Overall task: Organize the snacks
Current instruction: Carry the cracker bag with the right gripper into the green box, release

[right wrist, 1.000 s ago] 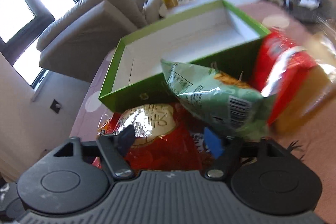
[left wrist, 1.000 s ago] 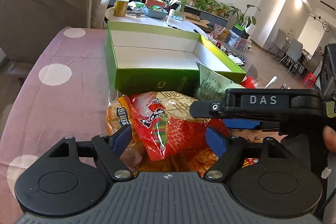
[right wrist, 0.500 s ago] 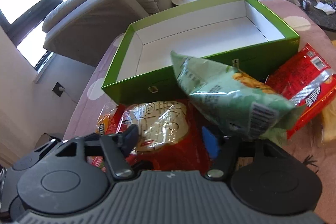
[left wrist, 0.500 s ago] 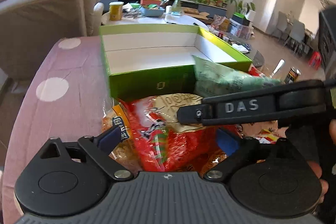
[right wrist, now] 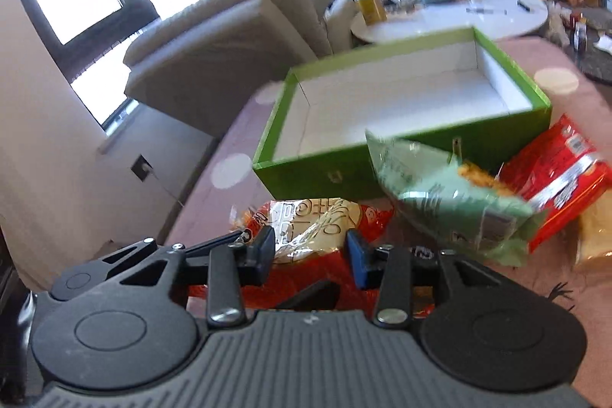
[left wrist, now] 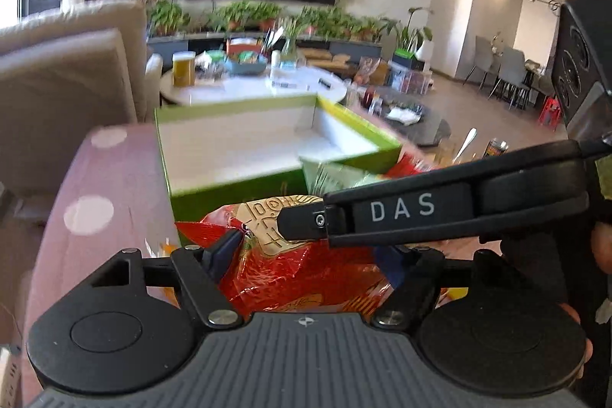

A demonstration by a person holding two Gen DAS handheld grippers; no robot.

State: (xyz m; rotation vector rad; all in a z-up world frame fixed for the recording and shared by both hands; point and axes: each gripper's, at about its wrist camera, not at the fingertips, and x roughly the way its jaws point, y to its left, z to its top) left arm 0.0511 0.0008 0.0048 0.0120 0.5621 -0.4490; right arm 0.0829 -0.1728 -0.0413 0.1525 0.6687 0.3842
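Left wrist view: the left gripper (left wrist: 310,255) has jaws wide open around the red snack bag (left wrist: 298,274). The right gripper (right wrist: 310,251) has now closed its jaws on that bag; before they were wider. The green box (right wrist: 382,167) behind is empty.

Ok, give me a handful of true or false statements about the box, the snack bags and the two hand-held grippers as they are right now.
1. The green box holds no snacks. True.
2. The pale green bag lies inside the box. False: it sits outside, against the box's front wall.
3. The right hand-held gripper has its fingers on either side of the red bag. True.
4. The left hand-held gripper is over the white table. False: it is at the red bag too.
5. The tablecloth is plain blue. False: it is pink with pale dots.
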